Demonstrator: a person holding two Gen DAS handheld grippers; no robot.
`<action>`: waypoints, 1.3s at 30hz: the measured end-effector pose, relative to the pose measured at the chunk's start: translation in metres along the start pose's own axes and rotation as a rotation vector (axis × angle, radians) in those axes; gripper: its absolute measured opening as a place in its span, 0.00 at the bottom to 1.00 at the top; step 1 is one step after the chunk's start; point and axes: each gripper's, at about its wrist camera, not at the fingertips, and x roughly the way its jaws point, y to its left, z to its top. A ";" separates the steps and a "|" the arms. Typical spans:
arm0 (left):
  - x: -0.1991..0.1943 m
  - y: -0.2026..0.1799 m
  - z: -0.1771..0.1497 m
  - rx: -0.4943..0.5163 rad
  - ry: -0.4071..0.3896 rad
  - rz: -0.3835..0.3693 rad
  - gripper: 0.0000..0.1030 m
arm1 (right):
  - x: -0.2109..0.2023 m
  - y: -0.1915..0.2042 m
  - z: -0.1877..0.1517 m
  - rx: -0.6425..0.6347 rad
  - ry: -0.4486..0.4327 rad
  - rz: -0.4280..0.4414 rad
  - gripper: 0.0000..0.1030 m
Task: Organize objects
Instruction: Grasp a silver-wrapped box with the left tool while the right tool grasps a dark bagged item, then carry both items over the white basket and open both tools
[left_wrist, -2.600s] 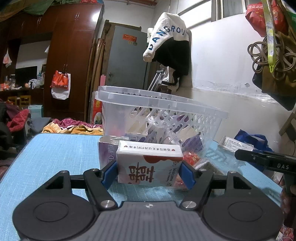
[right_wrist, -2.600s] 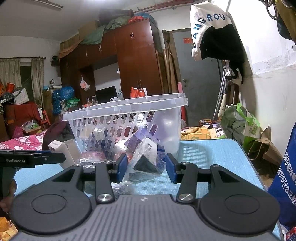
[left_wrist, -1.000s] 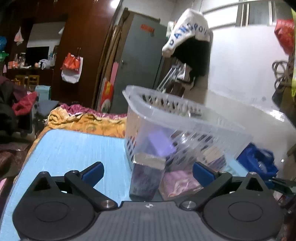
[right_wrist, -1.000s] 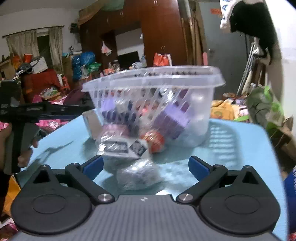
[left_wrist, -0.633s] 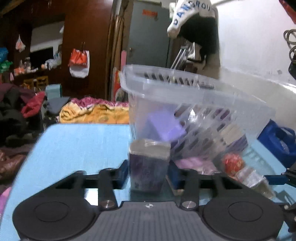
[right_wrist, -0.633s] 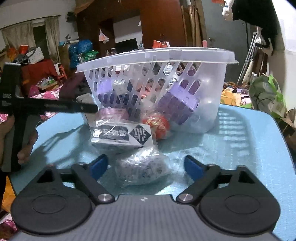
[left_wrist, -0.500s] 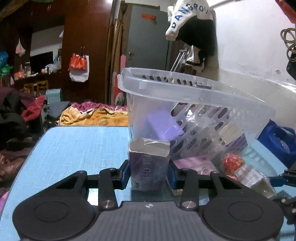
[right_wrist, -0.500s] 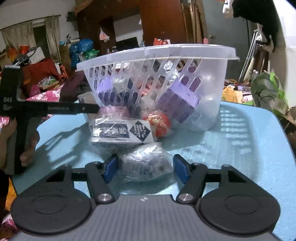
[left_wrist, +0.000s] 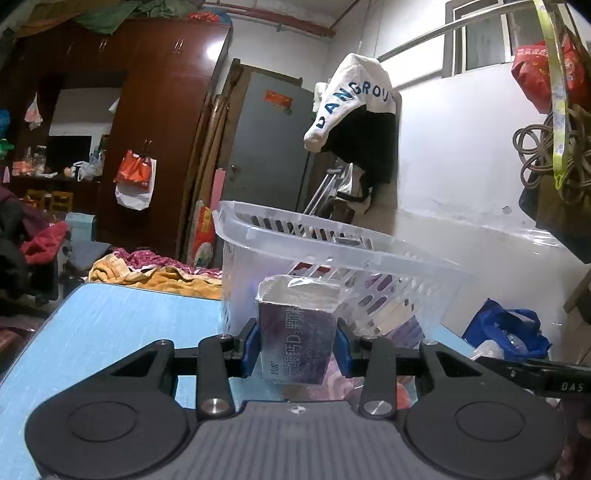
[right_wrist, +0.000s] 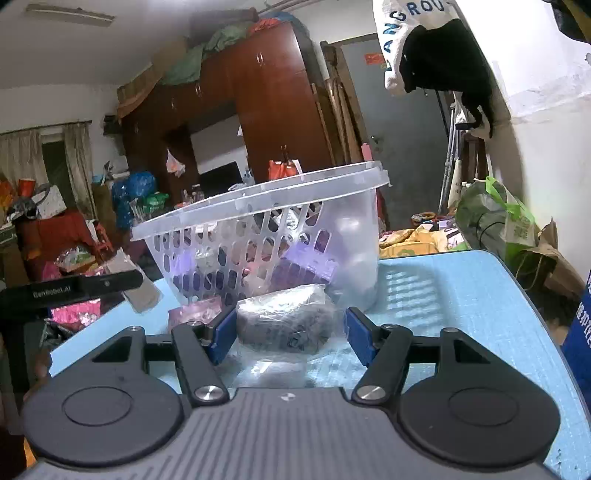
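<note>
Both grippers had something between their fingers when we looked. Our left gripper (left_wrist: 298, 341) had just finished closing, and its blue pads were clamped against the two sides of a purple carton (left_wrist: 297, 334) wrapped in clear film. We saw the carton standing upright between the pads, its silvery top level with the lower wall of the white slotted basket (left_wrist: 388, 258) directly behind it. We could not tell from the left wrist view whether the carton's base touched the blue table (left_wrist: 110, 325).

Our right gripper (right_wrist: 291, 332) had also just been closing, around a crumpled clear bag of dark contents (right_wrist: 286, 321). Its left pad pressed into the bag's side; on the right we saw the film bulge toward the pad, though whether they met there we could not make out. The bag sat in front of the basket (right_wrist: 258, 199), over the blue table (right_wrist: 461, 295).

Through the basket's slots we made out purple boxes and other wrapped goods. A pink packet (right_wrist: 195, 308) lay on the table just left of the bag, against the foot of the basket. In the right wrist view, the other gripper's black body (right_wrist: 70, 288) crossed the left edge.
</note>
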 end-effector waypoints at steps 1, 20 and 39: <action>0.000 0.001 0.000 -0.004 -0.003 -0.003 0.43 | 0.001 0.001 0.001 0.001 -0.004 -0.001 0.64; -0.008 -0.002 -0.007 -0.005 0.002 -0.004 0.43 | -0.002 0.002 0.002 0.002 -0.029 -0.003 0.64; 0.000 -0.034 0.110 -0.030 -0.120 -0.161 0.43 | 0.007 0.044 0.134 -0.209 -0.209 0.017 0.64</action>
